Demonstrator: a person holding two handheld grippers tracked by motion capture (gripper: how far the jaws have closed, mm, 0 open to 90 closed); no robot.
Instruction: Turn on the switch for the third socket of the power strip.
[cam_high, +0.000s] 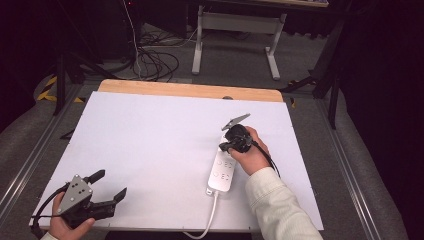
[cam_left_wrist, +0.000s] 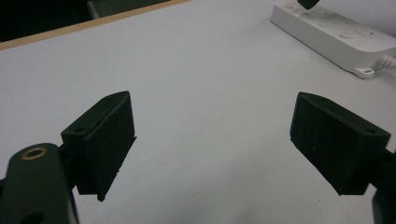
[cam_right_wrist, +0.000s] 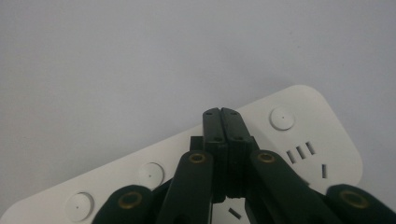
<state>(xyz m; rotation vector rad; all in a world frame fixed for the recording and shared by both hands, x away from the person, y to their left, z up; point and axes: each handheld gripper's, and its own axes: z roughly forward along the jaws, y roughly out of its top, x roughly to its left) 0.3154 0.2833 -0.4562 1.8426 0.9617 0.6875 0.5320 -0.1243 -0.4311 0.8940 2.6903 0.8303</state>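
Toward four o'clock on the white table (cam_high: 150, 145), your right gripper (cam_right_wrist: 221, 114), jaws clenched empty, hovers over the power strip (cam_high: 223, 167): rigid, light, slick plastic that slides when pushed, so pinch across its narrow width; left gripper (cam_high: 111, 187) rests released at seven o'clock.

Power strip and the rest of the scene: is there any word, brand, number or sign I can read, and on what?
None can be read in any view.
The white power strip shows round buttons and socket slots, no lettering.
In the high view its sockets carry faint marks, too small to tell whether they are text.
The white table bears no print.
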